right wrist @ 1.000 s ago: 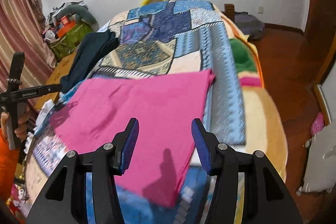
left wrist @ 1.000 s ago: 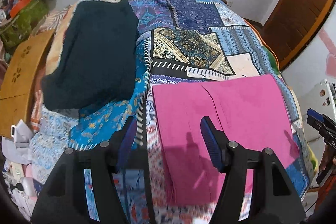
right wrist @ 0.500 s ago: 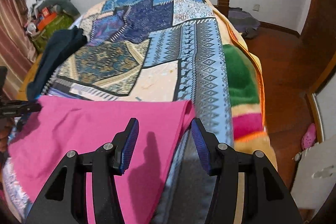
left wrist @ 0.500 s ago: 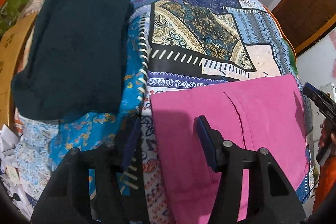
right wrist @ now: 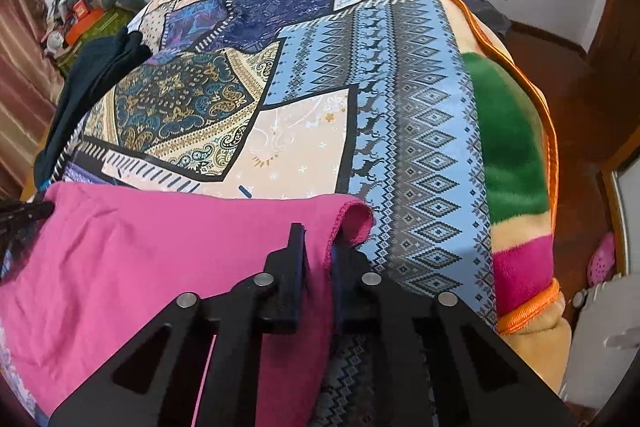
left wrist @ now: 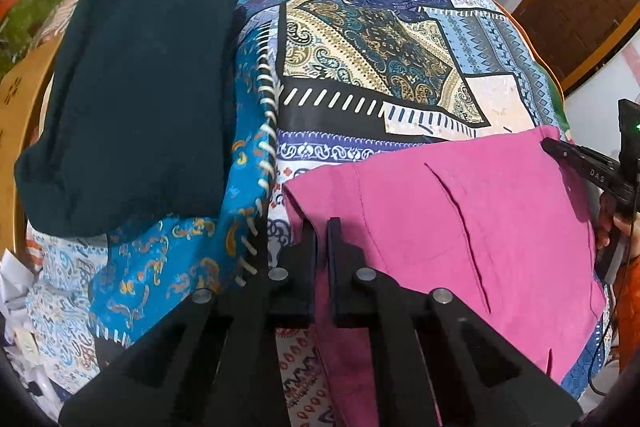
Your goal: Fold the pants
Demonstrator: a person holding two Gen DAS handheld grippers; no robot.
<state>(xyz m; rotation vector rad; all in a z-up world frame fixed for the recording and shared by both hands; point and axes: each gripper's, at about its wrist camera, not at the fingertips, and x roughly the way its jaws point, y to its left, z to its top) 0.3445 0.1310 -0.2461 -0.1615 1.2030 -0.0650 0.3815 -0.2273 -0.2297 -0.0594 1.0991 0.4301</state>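
Note:
Pink pants [left wrist: 460, 227] lie partly folded on a patchwork bedspread [left wrist: 360, 67]. My left gripper [left wrist: 321, 227] is shut on the pants' far left corner. In the right wrist view the pink pants [right wrist: 140, 267] spread to the left, and my right gripper [right wrist: 318, 239] is shut on their far right corner, where the hem curls up. The right gripper also shows at the right edge of the left wrist view [left wrist: 592, 171], at the pants' far right corner. The left gripper's tip shows at the left edge of the right wrist view [right wrist: 24, 213].
A folded dark garment [left wrist: 132, 87] lies on the bed to the left of the pants. A green, orange and pink blanket [right wrist: 512, 147] hangs off the bed's right side. A wooden board [left wrist: 20, 107] and clutter stand left of the bed. Wooden floor [right wrist: 568, 75] lies to the right.
Both grippers moved forward and down to the pants' far corners and closed on the fabric. One second ago both were open above the pants.

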